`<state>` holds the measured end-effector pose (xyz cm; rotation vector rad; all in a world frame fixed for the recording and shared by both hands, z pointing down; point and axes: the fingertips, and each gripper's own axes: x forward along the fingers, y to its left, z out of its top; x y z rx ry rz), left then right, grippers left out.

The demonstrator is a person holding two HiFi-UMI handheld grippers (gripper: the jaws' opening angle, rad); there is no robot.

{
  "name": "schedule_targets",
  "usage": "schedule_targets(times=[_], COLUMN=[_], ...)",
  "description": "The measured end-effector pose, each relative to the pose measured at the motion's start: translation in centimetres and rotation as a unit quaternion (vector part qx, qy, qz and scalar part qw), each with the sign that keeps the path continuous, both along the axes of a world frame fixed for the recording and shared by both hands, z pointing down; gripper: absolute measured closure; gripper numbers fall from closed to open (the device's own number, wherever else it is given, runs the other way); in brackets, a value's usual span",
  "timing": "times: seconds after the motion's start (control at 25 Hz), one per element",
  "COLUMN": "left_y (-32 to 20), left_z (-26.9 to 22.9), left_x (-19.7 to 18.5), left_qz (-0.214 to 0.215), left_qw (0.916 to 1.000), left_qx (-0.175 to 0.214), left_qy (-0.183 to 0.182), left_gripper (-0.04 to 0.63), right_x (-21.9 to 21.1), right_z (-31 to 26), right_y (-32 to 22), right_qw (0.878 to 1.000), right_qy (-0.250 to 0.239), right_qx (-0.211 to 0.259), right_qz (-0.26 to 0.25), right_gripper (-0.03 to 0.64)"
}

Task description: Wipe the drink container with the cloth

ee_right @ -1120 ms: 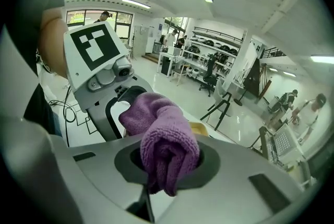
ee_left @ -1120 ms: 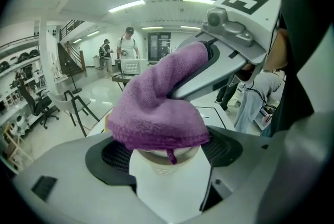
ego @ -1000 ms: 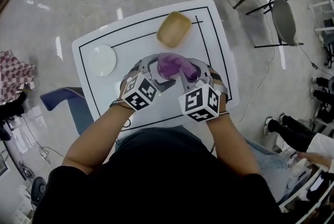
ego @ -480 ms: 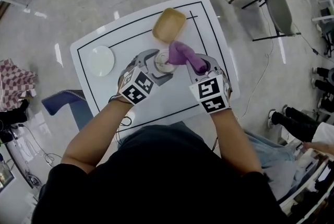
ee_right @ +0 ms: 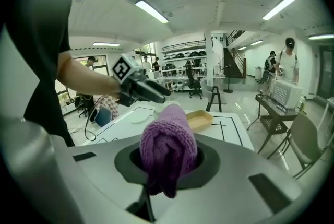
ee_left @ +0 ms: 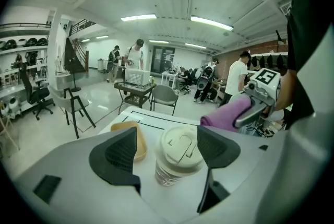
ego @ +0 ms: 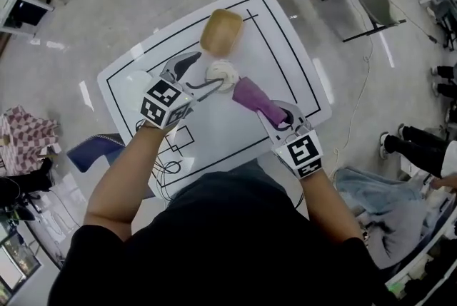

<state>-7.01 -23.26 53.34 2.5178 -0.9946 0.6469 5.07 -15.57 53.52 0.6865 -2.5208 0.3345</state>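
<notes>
Drink container (ee_left: 178, 151), a pale lidded cup, stands upright on the white worktop (ego: 285, 48), just in front of a tan shallow bowl (ego: 221, 31). The left gripper (ego: 203, 73) reaches in from the person's left with its fingers (ee_left: 119, 154) spread on either side of the cup. In the left gripper view the left-hand finger shows a clear strip of worktop between itself and the cup wall, while the other finger sits right at the lid's edge. The cup is therefore bracketed rather than squeezed, and appears to carry its own weight on the worktop.

The right gripper (ego: 280, 115) has its fingers closed on a purple knitted cloth (ee_right: 168, 150). The cloth is bunched into a thick roll that sticks out past the fingertips.

The relation that matters is between that roll and the cup. The roll's long axis runs along the right gripper and points up and to the left, straight at the cup's right side. Its free end lies just beside the lid, and contact cannot be confirmed from any view.

The cup's own axis is vertical, so the wall to be wiped faces the cloth side-on. The right gripper is the one placed to wipe. The left, already around the cup, would probably need to close and steady it first, because a sideways push from the cloth could slide or tip a cup that is not gripped.
</notes>
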Motion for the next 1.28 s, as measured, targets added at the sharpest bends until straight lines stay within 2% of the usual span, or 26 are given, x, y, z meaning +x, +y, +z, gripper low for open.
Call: schedule_targets(times=[0.12, 0.2, 0.28, 0.48, 0.88, 1.08, 1.28], left_y=[-1.0, -1.2, -1.1, -0.9, -0.7, -0.7, -0.9], left_z=[0.8, 1.5, 2.1, 2.4, 2.9, 2.9, 3.1], left_x=[0.7, 1.3, 1.8, 2.4, 2.9, 3.0, 3.1], left_qz=[0.019, 0.03, 0.039, 0.038, 0.045, 0.047, 0.047], left_qw=[0.9994, 0.9984, 0.997, 0.9965, 0.9968, 0.9972, 0.9976], left_qx=[-0.012, -0.029, -0.049, -0.063, -0.058, -0.052, -0.048], left_qy=[-0.027, -0.038, -0.046, -0.04, -0.031, -0.026, -0.015], left_gripper=[0.276, 0.307, 0.357, 0.39, 0.42, 0.423, 0.423], right_x=[-1.3, -2.5, -3.6, -5.1, -5.8, -5.9, -6.5], right_z=[2.2, 3.2, 4.0, 5.8, 7.9, 10.5, 15.7], right_y=[2.9, 4.0, 4.1, 1.1, -1.9, -2.3, -2.5], right_qw=[0.999, 0.997, 0.995, 0.998, 0.995, 0.992, 0.991], right_qy=[0.013, 0.028, 0.043, 0.053, 0.003, 0.013, 0.051], right_qx=[0.015, 0.029, 0.038, 0.037, -0.021, -0.042, -0.071], right_qz=[-0.044, -0.071, -0.078, -0.02, 0.098, 0.114, 0.103], right_gripper=[0.532, 0.532, 0.534, 0.535, 0.535, 0.535, 0.534])
